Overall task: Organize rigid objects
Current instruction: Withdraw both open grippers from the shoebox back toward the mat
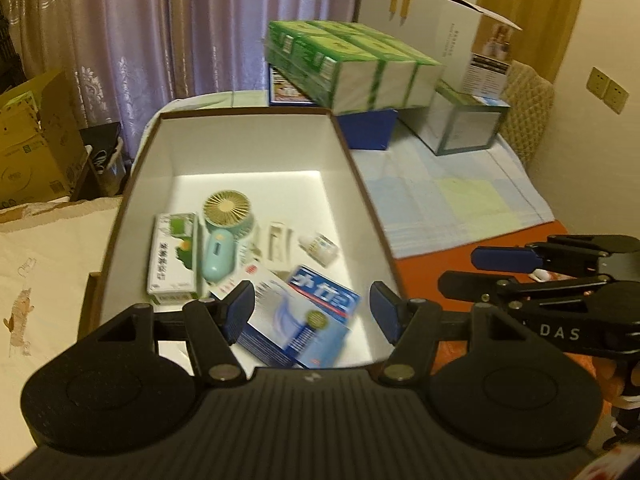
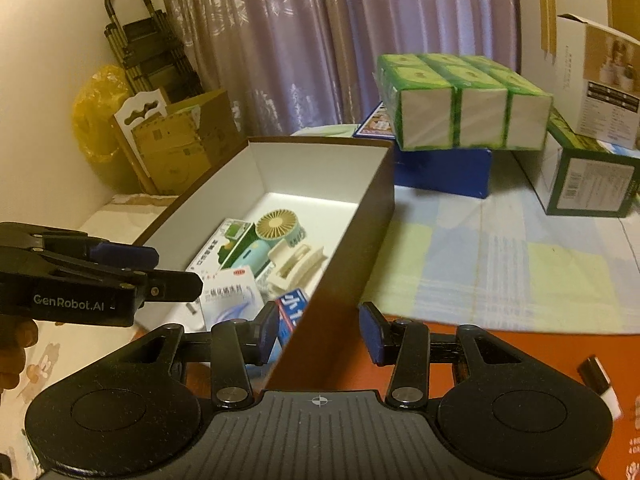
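Presently, both grippers hovered at the near end of the white-lined storage box (image 1: 248, 148), and neither held anything. The left gripper (image 1: 312, 312) stood moderately wide over the box interior, its blue pads clear of the blue-and-white medicine carton (image 1: 304, 312) lying below them. The right gripper (image 2: 318, 334) stood narrower, jaws apart, straddling the box's near right wall without visible contact.

Inside the box lay a green medicine carton (image 1: 174, 256), a mint handheld fan (image 1: 224, 232), a cream clip-like item (image 1: 278, 240) and a small bottle (image 1: 320, 248), all resting on the floor of the box. The box stood on the tabletop (image 1: 460, 200) beside a checked cloth (image 2: 500, 264); stacked green tissue packs (image 1: 352, 64) sat behind it.
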### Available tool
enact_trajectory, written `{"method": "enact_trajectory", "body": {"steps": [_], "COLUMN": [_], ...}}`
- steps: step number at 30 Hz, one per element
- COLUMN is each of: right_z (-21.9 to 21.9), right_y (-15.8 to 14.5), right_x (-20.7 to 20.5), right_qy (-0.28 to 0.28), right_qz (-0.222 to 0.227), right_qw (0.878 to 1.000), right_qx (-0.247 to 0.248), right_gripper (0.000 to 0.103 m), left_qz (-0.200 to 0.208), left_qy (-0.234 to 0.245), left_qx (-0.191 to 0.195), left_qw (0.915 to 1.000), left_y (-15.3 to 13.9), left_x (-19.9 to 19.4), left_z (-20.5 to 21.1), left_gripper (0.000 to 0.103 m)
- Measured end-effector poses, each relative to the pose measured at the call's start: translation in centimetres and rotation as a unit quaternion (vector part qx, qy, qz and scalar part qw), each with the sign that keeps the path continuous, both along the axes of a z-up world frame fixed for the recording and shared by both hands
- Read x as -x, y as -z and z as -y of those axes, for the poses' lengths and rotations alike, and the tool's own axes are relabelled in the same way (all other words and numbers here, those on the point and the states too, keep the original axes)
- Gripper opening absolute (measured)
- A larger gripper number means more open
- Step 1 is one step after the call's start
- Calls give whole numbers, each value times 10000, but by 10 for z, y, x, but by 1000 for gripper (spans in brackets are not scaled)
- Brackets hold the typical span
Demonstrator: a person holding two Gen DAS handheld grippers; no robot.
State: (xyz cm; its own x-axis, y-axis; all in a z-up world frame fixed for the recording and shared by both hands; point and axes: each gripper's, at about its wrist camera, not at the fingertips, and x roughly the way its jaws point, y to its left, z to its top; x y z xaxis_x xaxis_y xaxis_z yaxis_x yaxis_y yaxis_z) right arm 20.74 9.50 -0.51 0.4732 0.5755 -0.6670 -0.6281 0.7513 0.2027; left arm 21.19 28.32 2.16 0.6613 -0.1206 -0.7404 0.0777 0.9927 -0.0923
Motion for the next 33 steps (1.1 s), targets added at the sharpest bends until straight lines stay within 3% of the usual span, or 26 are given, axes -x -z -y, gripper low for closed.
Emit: {"method": "enact_trajectory", "body": {"steps": [14, 33], "right_z": [79, 196], "right_y": [3, 15], "right_x": [23, 26], "right_qy": [230, 1053], "right_qz": [-190, -456], "right_qw": [9995, 9934], "right_qx": [-45, 66], "right_gripper": [52, 62], "left_qz": [-287, -598], "left_qy": [300, 902], "left_qx": [120, 151], "left_qw": [9991, 9940], "left_y": [11, 33], "left_x": [30, 17], "left_z": [75, 182], "left_gripper": [60, 60]}}
